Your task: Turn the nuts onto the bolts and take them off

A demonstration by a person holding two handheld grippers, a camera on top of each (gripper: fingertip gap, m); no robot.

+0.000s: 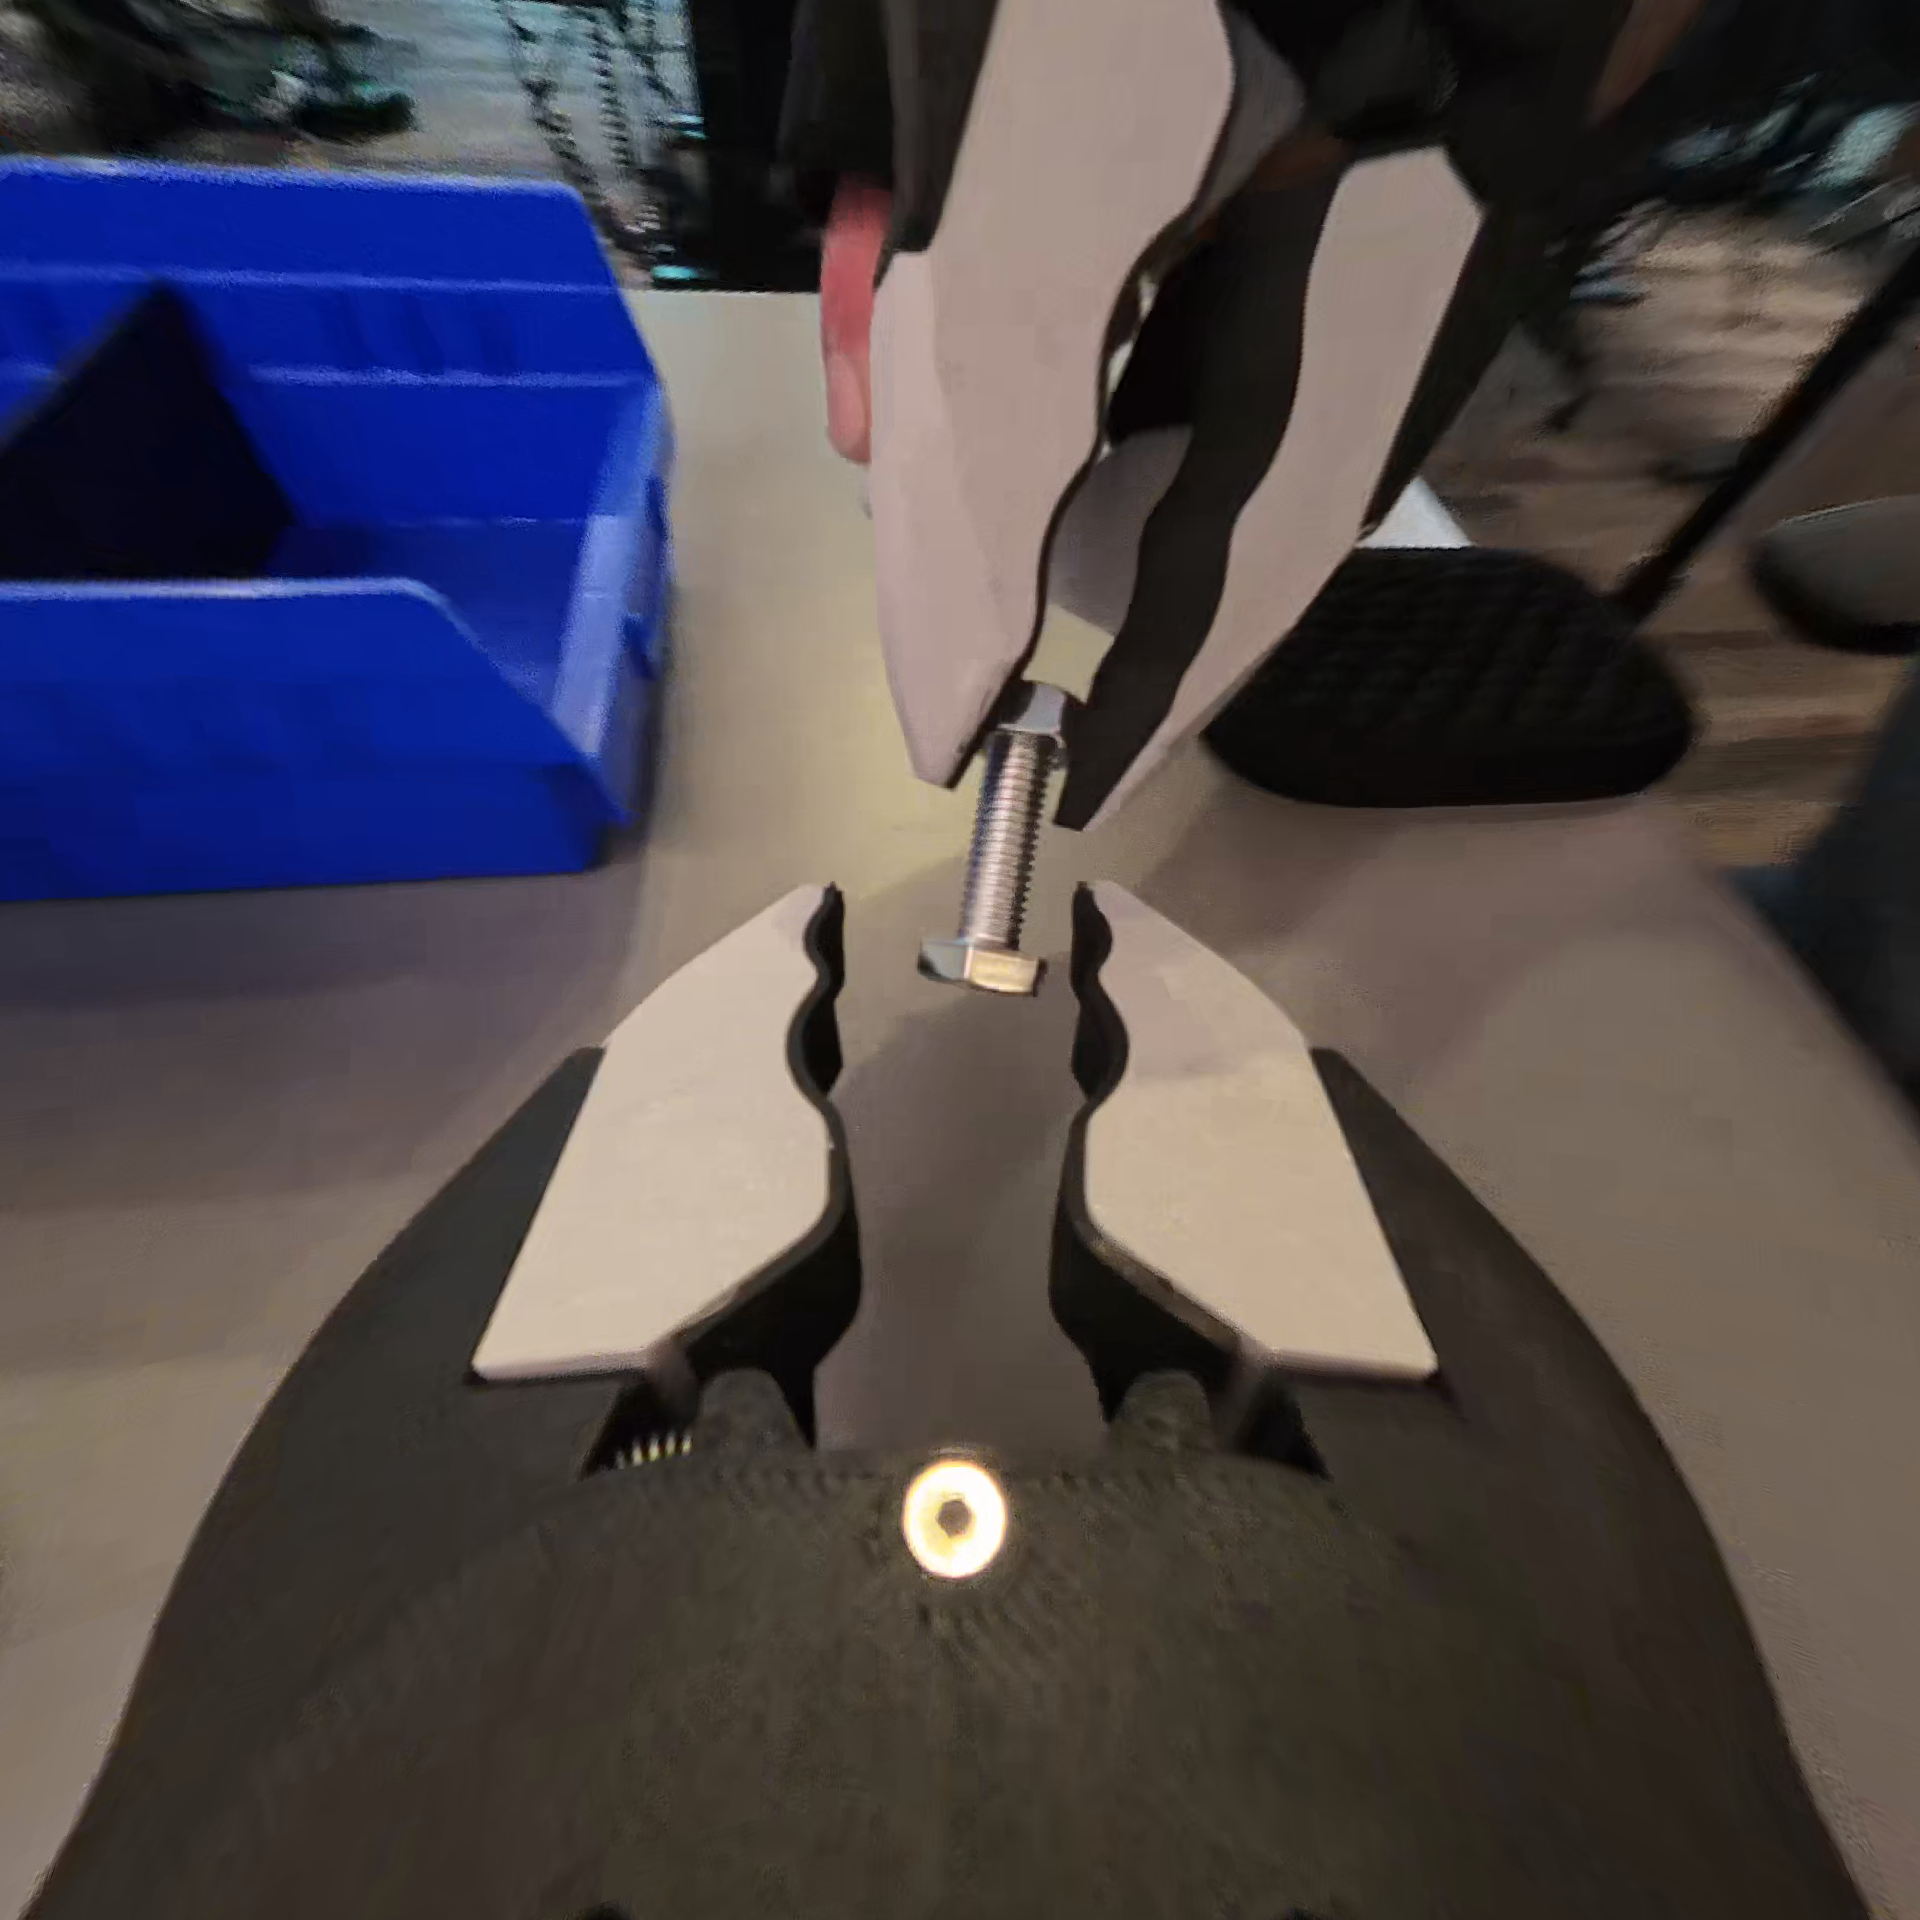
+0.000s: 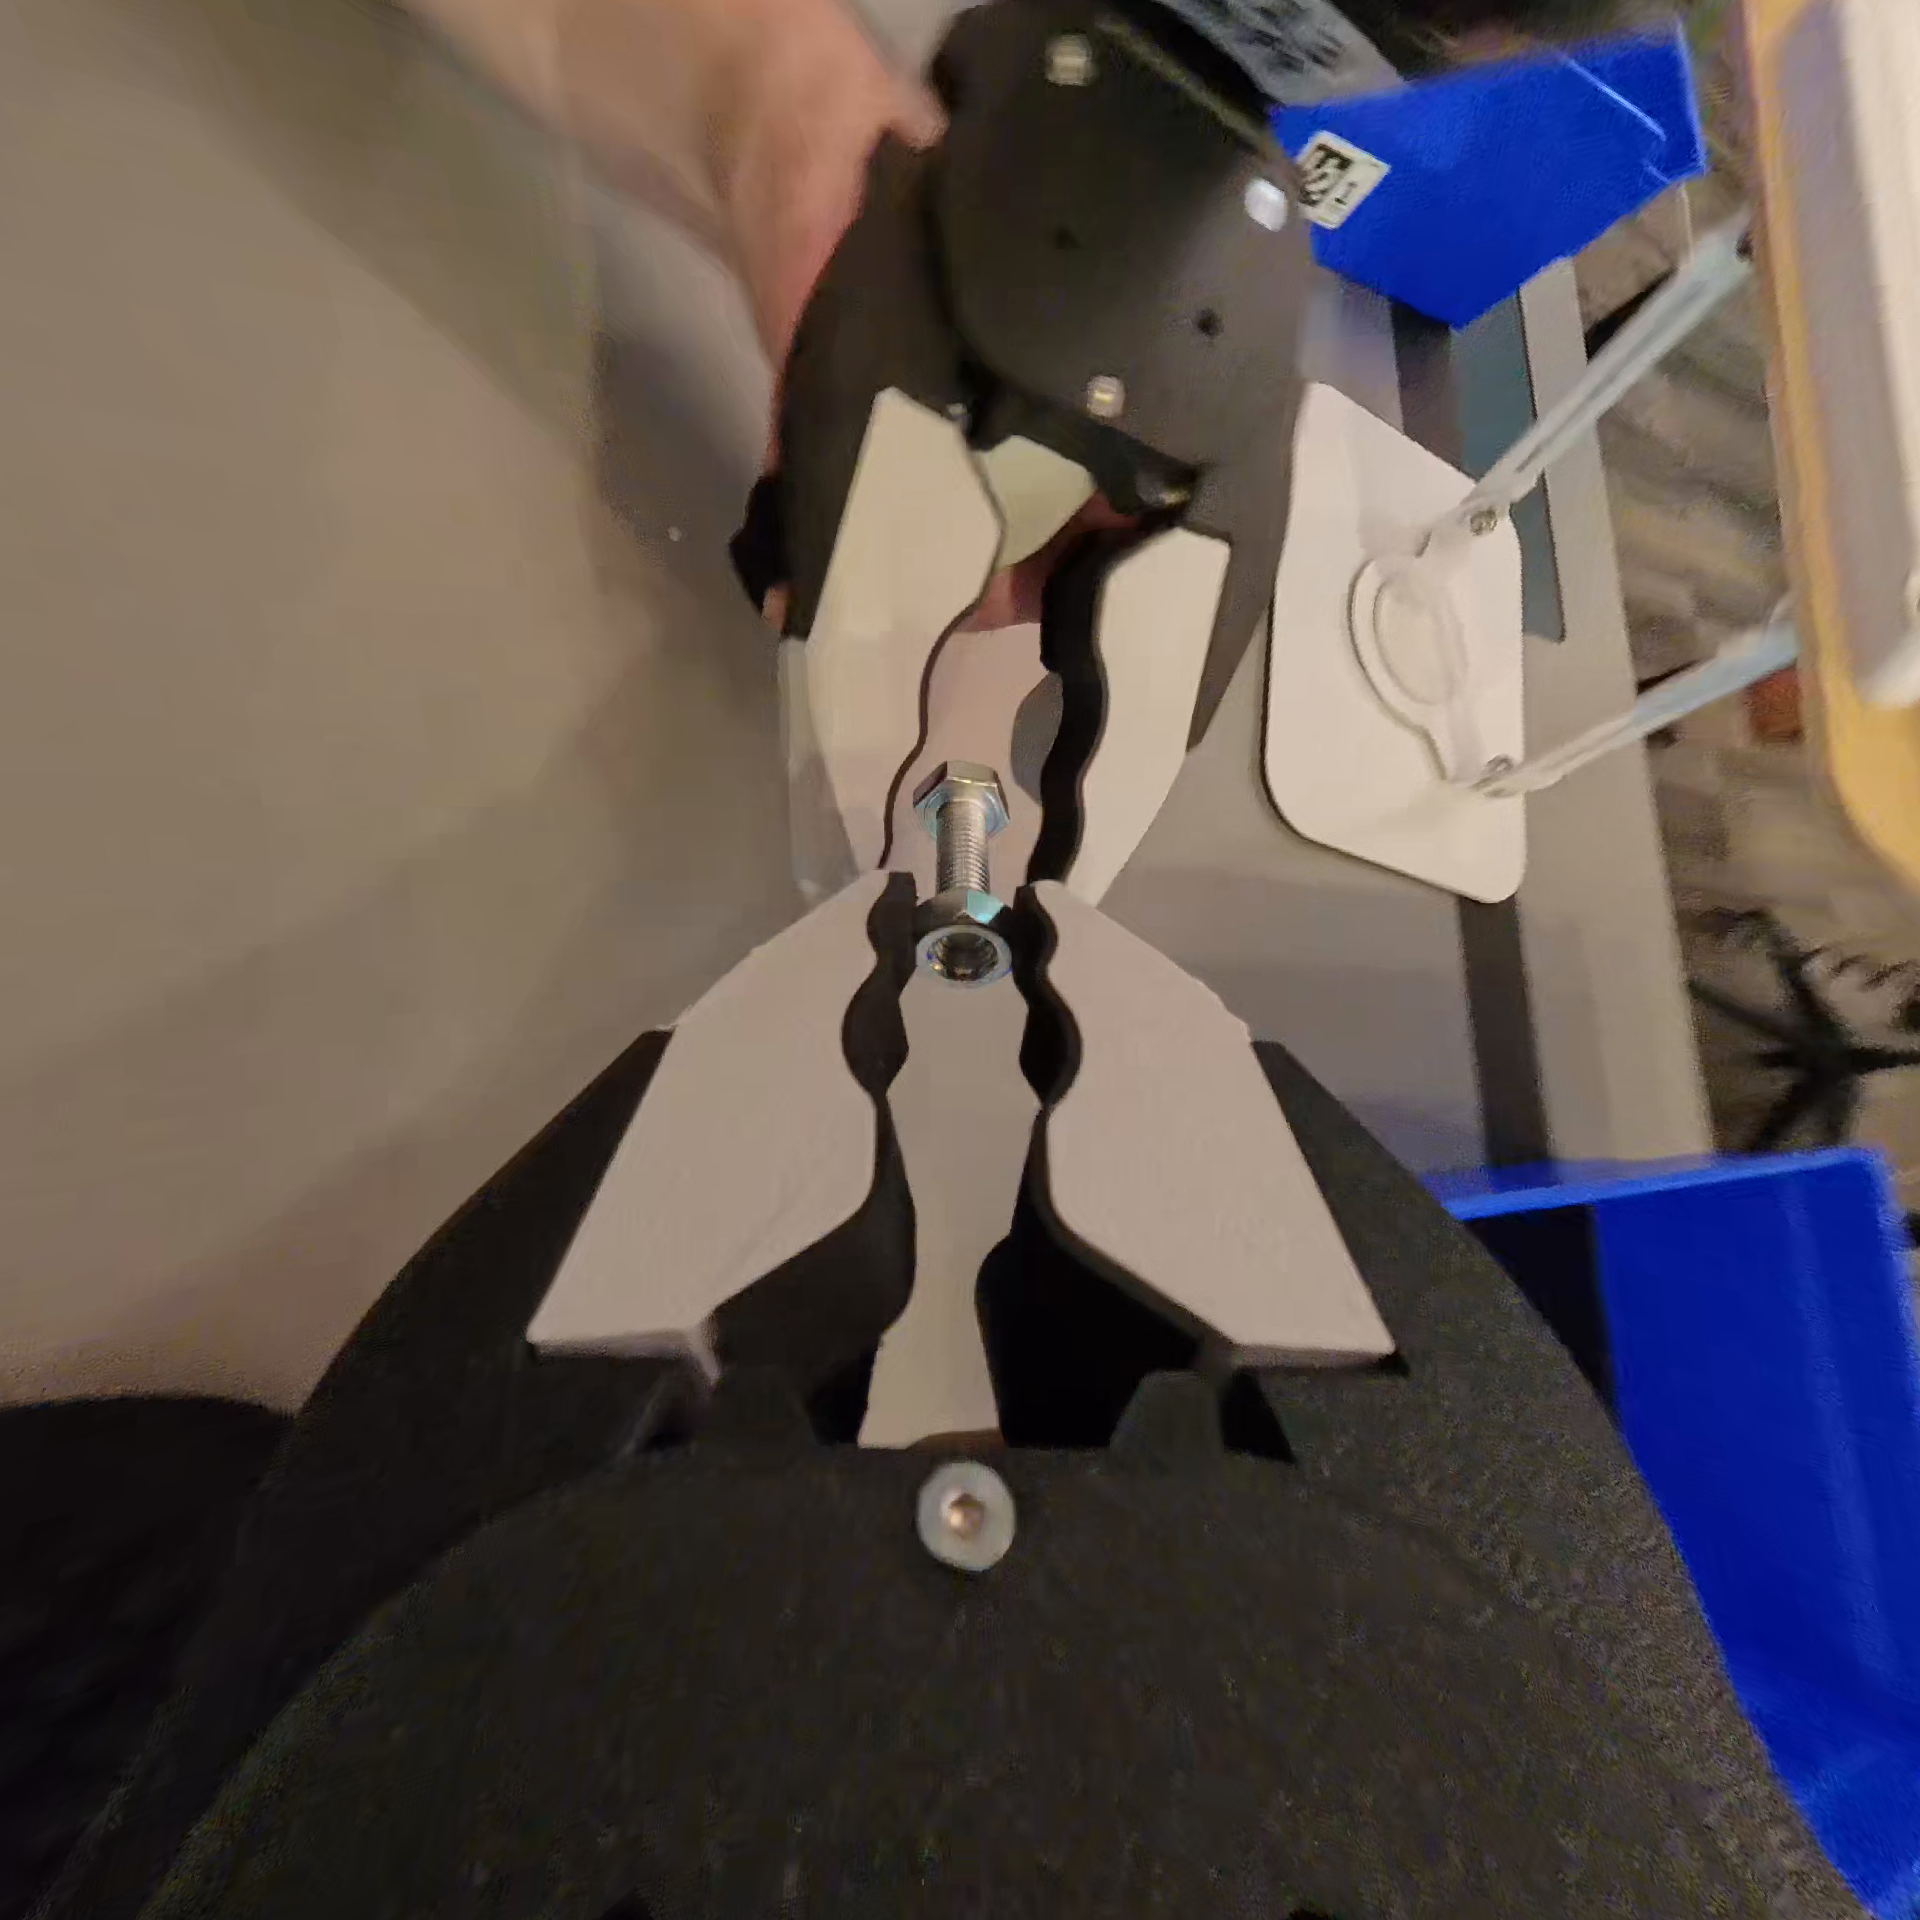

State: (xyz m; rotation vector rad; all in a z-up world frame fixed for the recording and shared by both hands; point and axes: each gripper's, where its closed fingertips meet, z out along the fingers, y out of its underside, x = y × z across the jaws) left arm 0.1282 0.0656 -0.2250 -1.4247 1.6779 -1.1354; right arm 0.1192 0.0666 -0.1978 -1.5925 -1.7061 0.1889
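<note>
We list one bolt (image 1: 997, 862) hanging above the tabletop (image 1: 727, 1039), its nut (image 2: 961, 940) clamped in our right gripper (image 2: 961, 914) for turning, our left gripper (image 1: 951, 909) spread apart around the head.

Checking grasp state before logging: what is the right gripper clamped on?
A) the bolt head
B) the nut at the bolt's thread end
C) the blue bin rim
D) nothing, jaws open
B: the right gripper pinches the nut on the bolt, whose head hangs free between the open left gripper.
</note>
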